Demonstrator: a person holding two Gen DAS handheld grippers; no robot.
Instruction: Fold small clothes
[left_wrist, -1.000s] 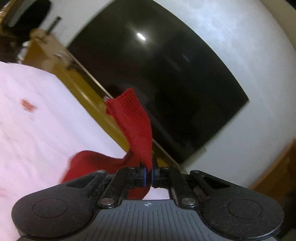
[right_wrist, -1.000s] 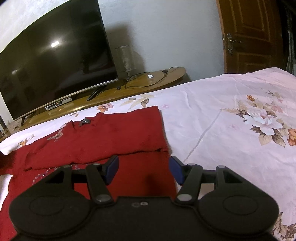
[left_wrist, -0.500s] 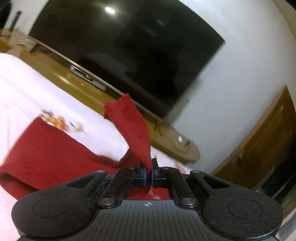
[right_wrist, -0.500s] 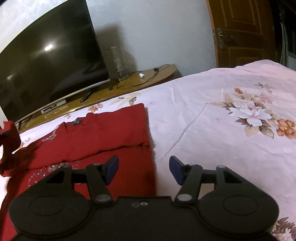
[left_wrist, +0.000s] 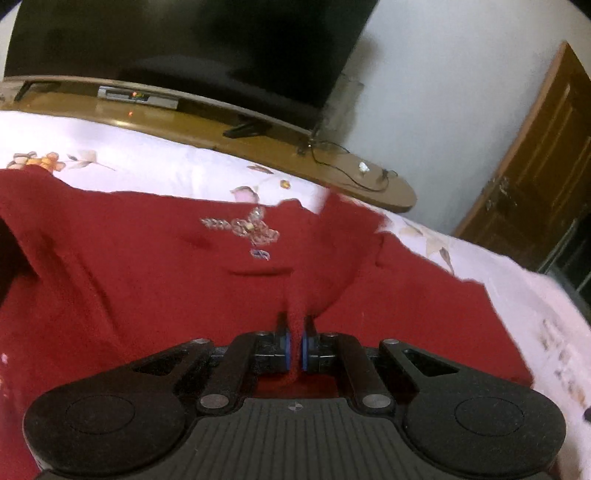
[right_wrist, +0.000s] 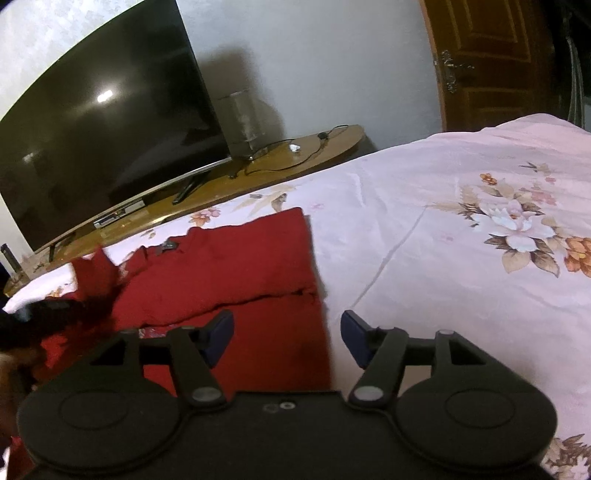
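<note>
While my left claw (left_wrist: 294, 341) clamps a fold of the red sweater (left_wrist: 155, 280), my right claw (right_wrist: 287, 334) hangs apart above its right edge.

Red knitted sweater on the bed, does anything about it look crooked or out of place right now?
Only one part: a strip of the red knitted sweater stands up off the floral bedsheet, pinched in the left gripper, mid-fold. The rest lies flat. The right gripper is open and holds nothing.
</note>
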